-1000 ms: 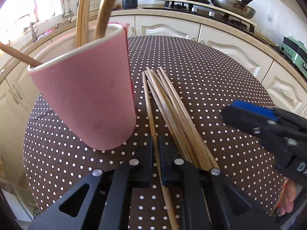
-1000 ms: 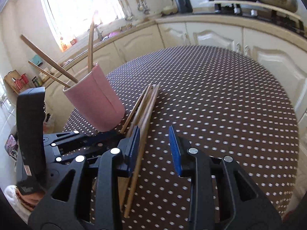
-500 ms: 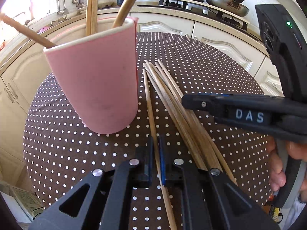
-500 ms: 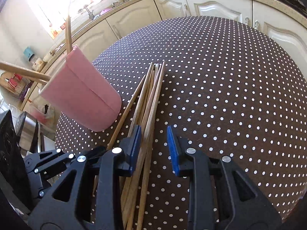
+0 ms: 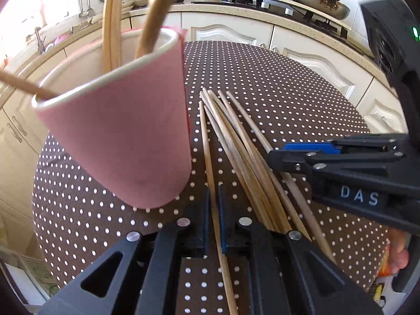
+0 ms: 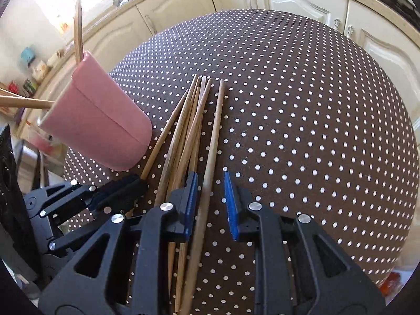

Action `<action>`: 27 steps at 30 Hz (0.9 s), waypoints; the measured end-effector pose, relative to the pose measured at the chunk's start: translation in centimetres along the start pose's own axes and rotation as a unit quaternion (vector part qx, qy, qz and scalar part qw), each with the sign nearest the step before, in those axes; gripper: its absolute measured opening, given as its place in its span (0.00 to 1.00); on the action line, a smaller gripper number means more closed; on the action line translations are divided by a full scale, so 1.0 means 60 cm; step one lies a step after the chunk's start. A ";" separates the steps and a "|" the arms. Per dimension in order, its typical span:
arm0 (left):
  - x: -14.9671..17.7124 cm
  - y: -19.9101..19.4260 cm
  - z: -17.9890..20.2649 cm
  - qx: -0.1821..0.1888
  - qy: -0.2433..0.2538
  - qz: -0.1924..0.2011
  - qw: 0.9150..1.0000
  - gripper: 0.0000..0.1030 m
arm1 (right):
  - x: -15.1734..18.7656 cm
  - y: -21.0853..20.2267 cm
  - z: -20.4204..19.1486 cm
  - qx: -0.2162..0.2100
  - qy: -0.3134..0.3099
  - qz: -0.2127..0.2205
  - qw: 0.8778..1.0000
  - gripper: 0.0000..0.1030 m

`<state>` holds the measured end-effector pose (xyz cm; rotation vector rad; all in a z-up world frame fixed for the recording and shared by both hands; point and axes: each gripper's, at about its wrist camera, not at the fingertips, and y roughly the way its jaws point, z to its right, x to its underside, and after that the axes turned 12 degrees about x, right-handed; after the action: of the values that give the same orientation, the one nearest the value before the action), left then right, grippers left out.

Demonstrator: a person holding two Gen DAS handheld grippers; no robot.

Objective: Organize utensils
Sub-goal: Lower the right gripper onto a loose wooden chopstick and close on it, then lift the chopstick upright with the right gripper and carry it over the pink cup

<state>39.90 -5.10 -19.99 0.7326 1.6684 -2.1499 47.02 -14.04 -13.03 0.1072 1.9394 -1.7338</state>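
Note:
Several wooden chopsticks [image 5: 244, 152] lie in a bundle on the brown polka-dot table [image 5: 302, 99], beside a pink holder cup [image 5: 123, 141] that holds a few wooden utensils. My left gripper [image 5: 213, 204] is shut on the leftmost single chopstick [image 5: 207, 141], low over the table. My right gripper [image 6: 210, 199] is open, its jaws on either side of the rightmost chopstick [image 6: 214, 136], pads not touching it. The bundle [image 6: 183, 136] and cup [image 6: 99, 126] show in the right wrist view, with the left gripper [image 6: 118, 191] at lower left. The right gripper's body [image 5: 341, 168] shows in the left wrist view.
Cream kitchen cabinets [image 5: 309, 57] curve behind the round table. A stove with a pan [image 5: 320, 0] and pot sits on the far counter. The table's right half [image 6: 315, 105] carries only the dotted cloth.
My right gripper has come down and forward over the bundle, now straddling the rightmost chopstick. My left gripper stays shut on its chopstick, shifting only slightly nearer the cup.

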 end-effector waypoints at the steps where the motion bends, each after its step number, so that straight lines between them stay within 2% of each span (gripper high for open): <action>1: -0.002 0.002 0.003 -0.005 0.004 -0.002 1.000 0.07 | -0.004 0.001 -0.006 0.011 -0.010 -0.003 1.000 0.18; 5: -0.001 0.001 0.007 -0.011 0.013 -0.012 1.000 0.07 | -0.009 0.000 -0.021 0.035 -0.039 -0.009 0.999 0.09; 9: 0.010 -0.011 0.003 -0.005 0.010 -0.019 1.000 0.06 | 0.003 -0.005 -0.018 0.029 -0.049 -0.019 0.998 0.08; 14: 0.019 -0.021 0.002 0.008 0.012 -0.040 0.999 0.06 | 0.024 -0.015 -0.009 0.019 -0.075 -0.053 0.996 0.08; 21: -0.011 -0.003 -0.007 0.001 -0.006 -0.046 0.999 0.07 | 0.035 -0.020 -0.001 0.030 -0.076 -0.065 0.995 0.08; 22: -0.015 -0.001 -0.005 0.001 -0.003 -0.051 0.999 0.10 | 0.035 -0.017 0.001 0.032 -0.078 -0.066 0.994 0.08; 23: -0.018 0.001 -0.003 0.007 -0.002 -0.054 0.999 0.17 | 0.035 -0.018 0.002 0.035 -0.081 -0.067 0.994 0.08; 25: -0.023 0.005 0.003 0.011 0.004 -0.058 0.998 0.23 | 0.029 -0.016 -0.008 0.039 -0.085 -0.068 0.993 0.08; 27: -0.027 0.013 0.016 -0.004 0.022 -0.064 0.998 0.24 | 0.034 -0.013 -0.027 0.045 -0.087 -0.062 0.993 0.08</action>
<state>41.42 -6.32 -19.49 0.6928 1.7897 -2.2278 44.45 -13.24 -13.14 -0.1308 1.7752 -1.8446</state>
